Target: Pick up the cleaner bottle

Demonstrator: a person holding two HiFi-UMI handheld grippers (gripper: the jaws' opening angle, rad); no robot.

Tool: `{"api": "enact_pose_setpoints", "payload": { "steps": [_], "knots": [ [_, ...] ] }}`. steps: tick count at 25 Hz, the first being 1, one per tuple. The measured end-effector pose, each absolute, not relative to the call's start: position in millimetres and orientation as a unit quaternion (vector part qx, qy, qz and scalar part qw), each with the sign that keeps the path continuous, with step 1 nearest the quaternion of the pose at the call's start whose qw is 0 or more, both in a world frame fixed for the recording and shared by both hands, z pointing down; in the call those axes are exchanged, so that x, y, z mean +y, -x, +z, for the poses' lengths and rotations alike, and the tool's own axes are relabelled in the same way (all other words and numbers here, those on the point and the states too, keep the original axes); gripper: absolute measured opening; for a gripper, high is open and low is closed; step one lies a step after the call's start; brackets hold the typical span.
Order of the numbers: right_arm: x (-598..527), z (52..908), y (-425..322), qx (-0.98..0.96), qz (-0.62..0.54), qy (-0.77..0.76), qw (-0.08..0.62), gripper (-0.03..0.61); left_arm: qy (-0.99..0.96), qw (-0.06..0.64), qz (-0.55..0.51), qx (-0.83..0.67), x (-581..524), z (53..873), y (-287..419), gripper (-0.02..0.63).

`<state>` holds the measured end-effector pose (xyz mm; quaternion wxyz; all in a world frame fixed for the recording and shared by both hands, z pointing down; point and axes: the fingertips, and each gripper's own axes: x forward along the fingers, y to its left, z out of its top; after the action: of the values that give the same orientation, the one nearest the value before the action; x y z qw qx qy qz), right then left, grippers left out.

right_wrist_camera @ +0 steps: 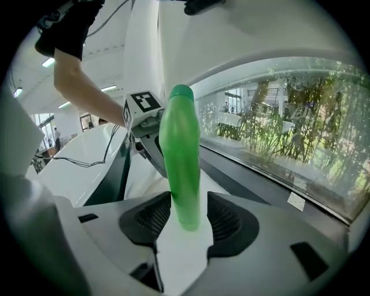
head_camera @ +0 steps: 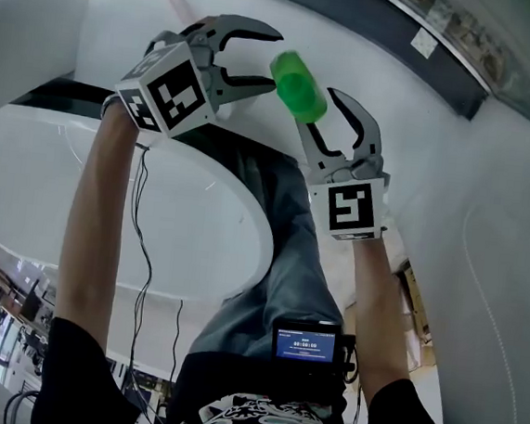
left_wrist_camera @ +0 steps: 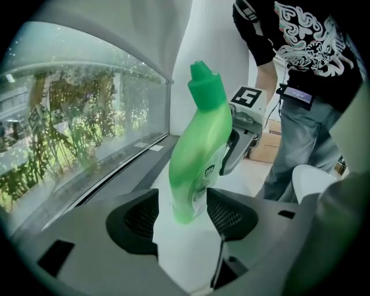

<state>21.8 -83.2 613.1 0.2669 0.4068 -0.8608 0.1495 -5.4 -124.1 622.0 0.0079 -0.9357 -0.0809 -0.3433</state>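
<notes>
The green cleaner bottle [head_camera: 298, 87] stands upright on a white ledge [left_wrist_camera: 191, 254], its cap [left_wrist_camera: 203, 84] on top. Both grippers reach in on it from opposite sides. In the left gripper view its base [left_wrist_camera: 186, 202] sits between the dark pads [left_wrist_camera: 231, 214] of my left gripper [left_wrist_camera: 182, 217], which is open, with a narrow gap on the left side. My right gripper [right_wrist_camera: 188, 222] is also open around the bottle's lower body [right_wrist_camera: 184, 173], its pads slightly off it. From the head view the left gripper [head_camera: 272, 61] and the right gripper [head_camera: 317, 107] flank the bottle.
A curved glass window [right_wrist_camera: 289, 144] with plants behind it runs along the ledge's far side. A white round tabletop [head_camera: 107, 210] with a black cable [head_camera: 139, 213] lies at the left. The person's legs [head_camera: 289, 255] are below. Cardboard boxes [left_wrist_camera: 267, 149] stand on the floor.
</notes>
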Motion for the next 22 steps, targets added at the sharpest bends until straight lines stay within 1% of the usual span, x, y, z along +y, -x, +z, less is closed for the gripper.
{"api": "enact_pose_setpoints", "payload": {
  "steps": [5,8,12,22],
  "knots": [
    [-88.0,611.6,-15.5,-0.869,0.138,-0.393,0.267,0.19,0.914,0.046,-0.369,-0.159,-117.4,636.4,-1.4,0.265],
    [-90.7,614.0,-12.2,-0.871,0.143,-0.391,0.26,0.195,0.911,0.042,-0.363,-0.192,-115.6,633.3,-8.7,0.27],
    [-92.4,617.3,-11.2,-0.871,0.14,-0.392,0.261,0.195,0.904,0.052,-0.362,-0.223,-109.3,635.2,-15.5,0.27],
    [-95.6,621.5,-10.5,-0.865,0.123,-0.406,0.267,0.195,0.897,0.064,-0.377,-0.224,-104.8,642.5,-20.7,0.27]
  ]
}}
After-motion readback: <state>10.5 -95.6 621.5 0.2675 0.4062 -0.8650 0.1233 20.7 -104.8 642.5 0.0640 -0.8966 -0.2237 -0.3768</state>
